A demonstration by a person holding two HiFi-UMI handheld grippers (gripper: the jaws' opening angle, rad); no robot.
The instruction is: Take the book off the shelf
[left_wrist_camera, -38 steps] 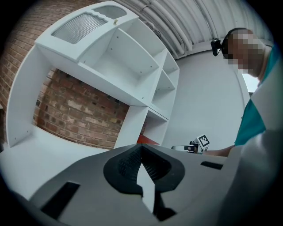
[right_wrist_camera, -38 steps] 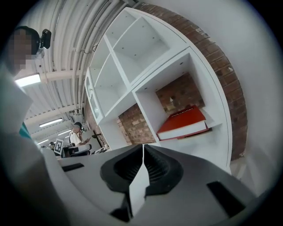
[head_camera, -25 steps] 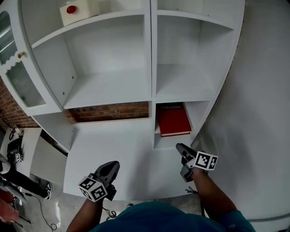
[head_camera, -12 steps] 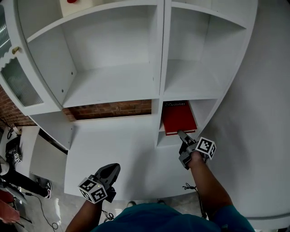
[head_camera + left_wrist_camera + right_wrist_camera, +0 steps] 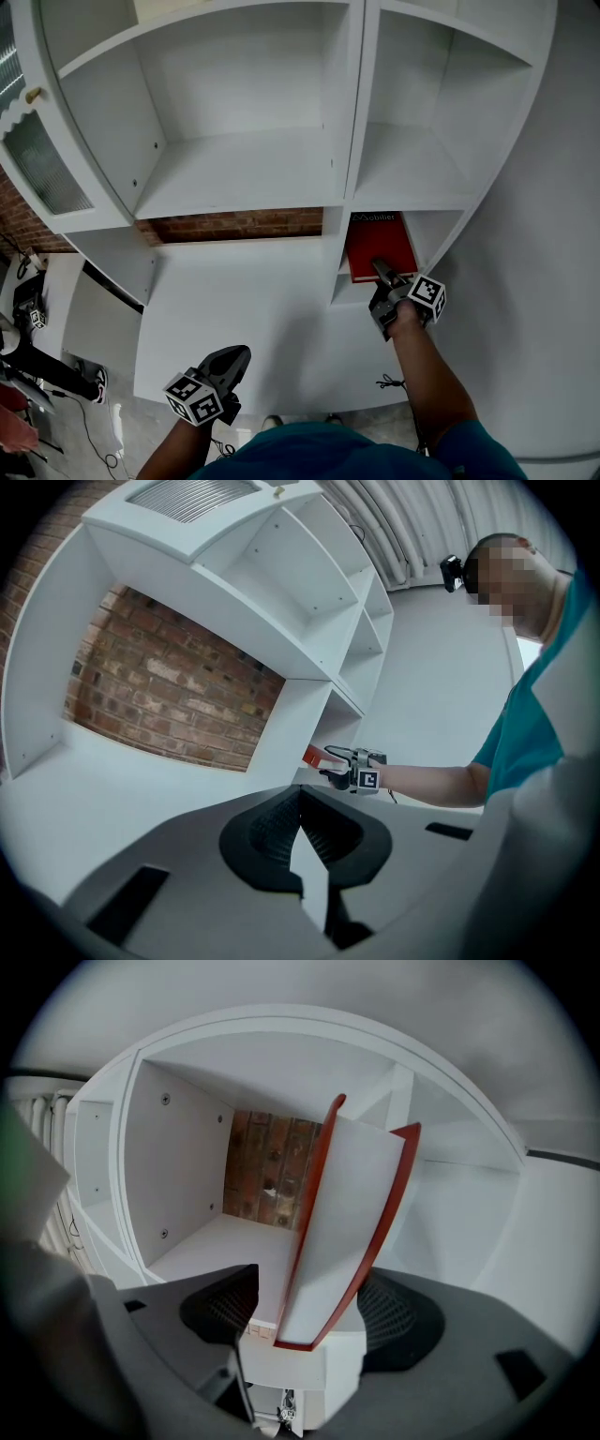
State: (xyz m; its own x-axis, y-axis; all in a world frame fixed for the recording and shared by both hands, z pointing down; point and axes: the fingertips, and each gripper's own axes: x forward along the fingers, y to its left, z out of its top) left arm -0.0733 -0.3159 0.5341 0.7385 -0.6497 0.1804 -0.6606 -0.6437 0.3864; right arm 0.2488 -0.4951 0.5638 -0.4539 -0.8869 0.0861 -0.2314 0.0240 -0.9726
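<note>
Nearest the person, low at the left of the head view: left gripper [image 5: 236, 356], hovering over the front edge of the white bench [image 5: 234, 309], jaws closed together, nothing between them.

Farther in and to the right: right gripper [image 5: 382, 272], held out level on an outstretched arm at the mouth of the lower right compartment of the shelf unit [image 5: 337, 169]. Jaws spread wide, just been opening, one on either side of the near end of the red book [image 5: 380, 242]; one pad clearly apart from the cover, no squeeze on it.

Lies flat on the compartment floor, that book, cover up, white lettering at its far end, just right of the upright divider.

Behind the bench, under the wide left shelf: strip of bare brick wall [image 5: 234, 225].

Higher up: white shelves in two columns, wide at the left, narrow at the right.

Far left: cabinet door [image 5: 42, 159] with ribbed glass and a small brass knob [image 5: 34, 95].
</note>
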